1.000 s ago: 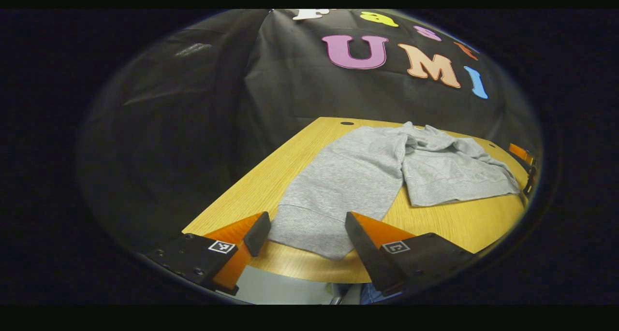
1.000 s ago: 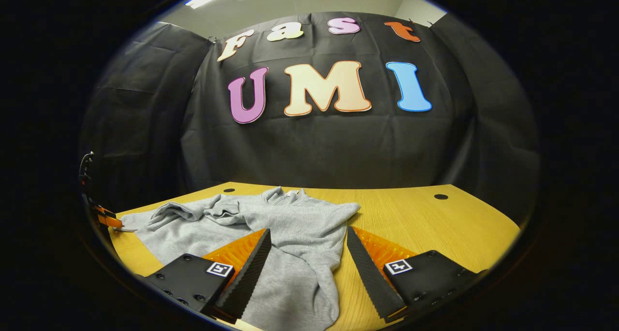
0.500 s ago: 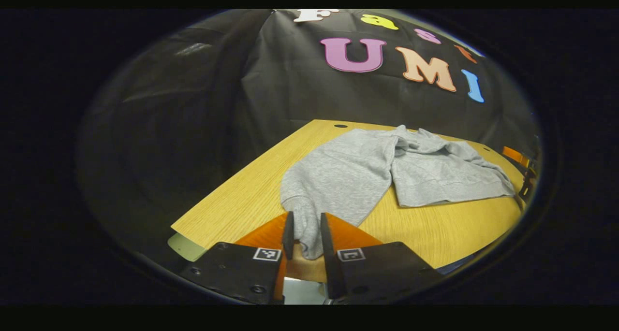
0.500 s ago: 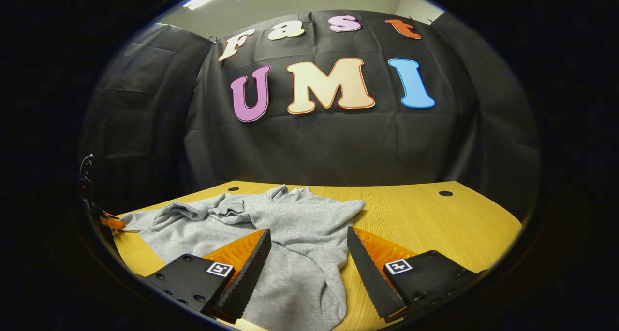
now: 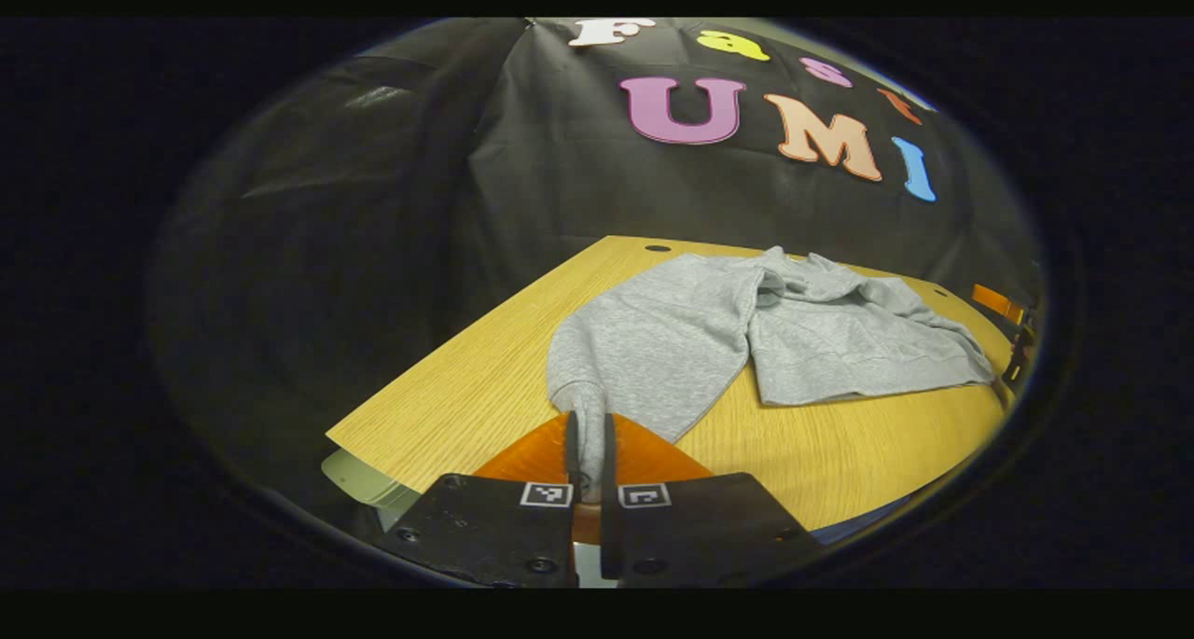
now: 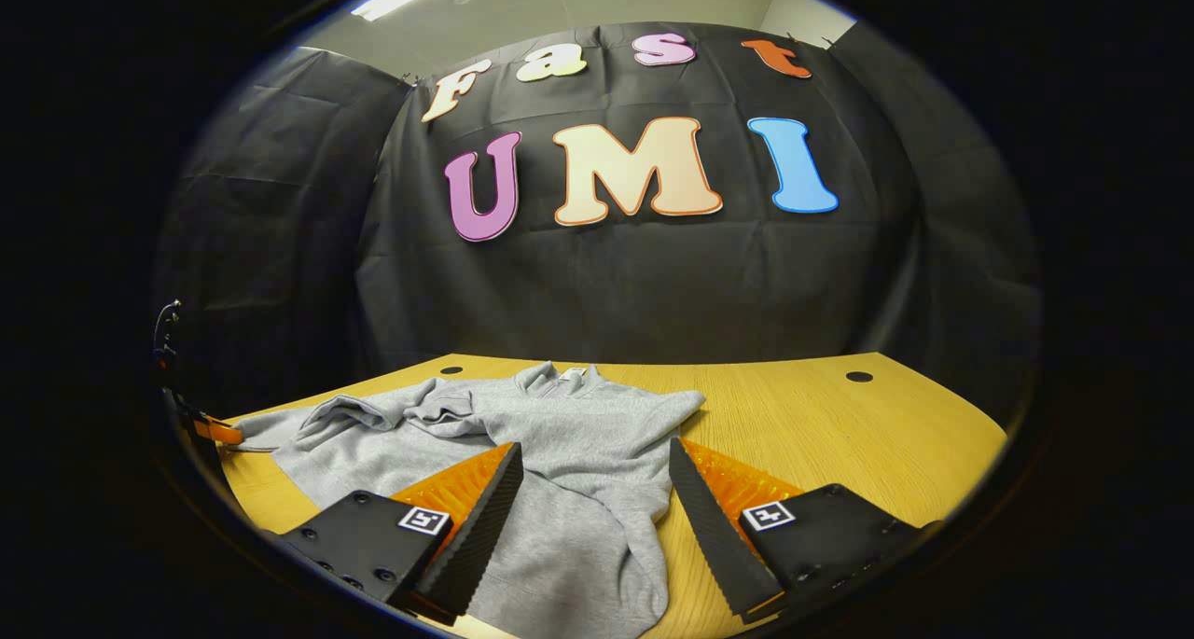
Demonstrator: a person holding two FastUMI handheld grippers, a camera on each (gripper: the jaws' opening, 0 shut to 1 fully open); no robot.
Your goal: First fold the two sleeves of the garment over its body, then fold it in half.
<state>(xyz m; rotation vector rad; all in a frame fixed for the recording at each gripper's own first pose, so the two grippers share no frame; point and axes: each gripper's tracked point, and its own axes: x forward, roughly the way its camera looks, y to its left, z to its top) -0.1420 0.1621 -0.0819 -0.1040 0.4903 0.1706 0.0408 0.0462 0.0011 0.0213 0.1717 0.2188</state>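
Left to right. On the left: left gripper point(image 5: 586, 452) pinched tight on the cuff end of the left sleeve point(image 5: 644, 350), both fingers pressing on the grey fabric, almost no gap between them. Sleeve running from the gripper up and away to the shoulder, lying flat on the desk point(image 5: 466, 387) apart from the bunched bit at the pinch. Grey garment point(image 5: 839, 340) spread across the far half of the desk, rumpled near the collar, hem toward the right in the left gripper view.

Step in hand, as a judgement: first sleeve fold, grasp made, carry not yet done. To do it well: lift just enough to free the cuff from the wood, then sweep in an arc toward the body of the garment, keeping the sleeve taut but not dragging the whole top sideways. Lay the cuff down on the chest panel, flat, no twist, before letting go. Worth watching the rumpled folds near the collar; likely to trap the sleeve if crossed too low.

On the right: right gripper point(image 6: 592, 513) spread wide, holding nothing, hovering over the right sleeve point(image 6: 597, 536), which lies between its fingers in the right gripper view. Whether the fingers touch the fabric: cannot tell. Best kept clear, or used to pin the body while the left sleeve travels.
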